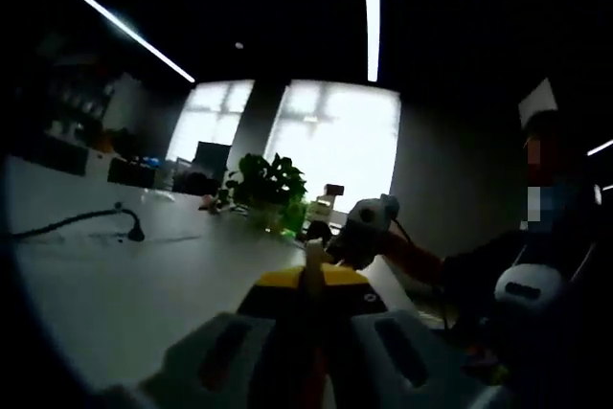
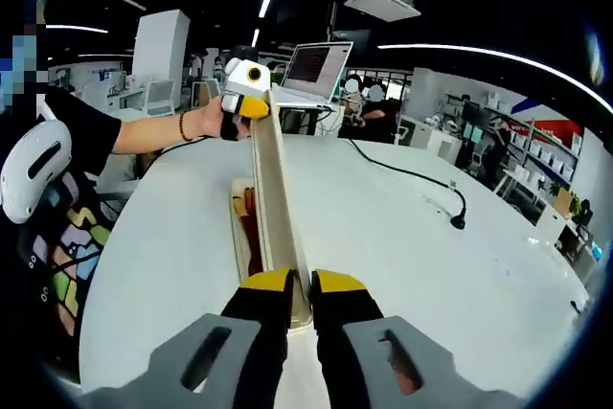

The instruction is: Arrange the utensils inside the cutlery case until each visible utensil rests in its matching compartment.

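Plainly, both grippers are clamped on the same thing: the pale lid [image 2: 273, 203] of the cutlery case, a long flat panel standing on edge with its long axis running from near to far between the two hands. In the right gripper view, the right gripper [image 2: 302, 286] has its yellow-tipped jaws closed together on the near end of the lid, right at the fingertips. The left gripper [image 2: 245, 102] holds the far end, gripped by a person's hand [image 2: 213, 120] reaching in from the left. In the left gripper view, the left gripper [image 1: 314, 284] has its jaws drawn together on the thin edge of the lid [image 1: 313, 263], which points away toward the right gripper [image 1: 369, 227].

The open tray [image 2: 236, 222] of the case lies flat on the white table [image 2: 402, 237], just left of the raised lid and touching it along its lower edge. Reddish-brown utensils [image 2: 252, 227] lie inside, lengthwise along the tray; which compartments they occupy I cannot tell from here.

By my judgement the lid is being swung open or lifted clear, and sorting has not begun. The next move depends on both ends travelling together along that long axis, since a twist could drag the tray.

A black cable [image 2: 412, 179] trails across the table, well apart to the right.
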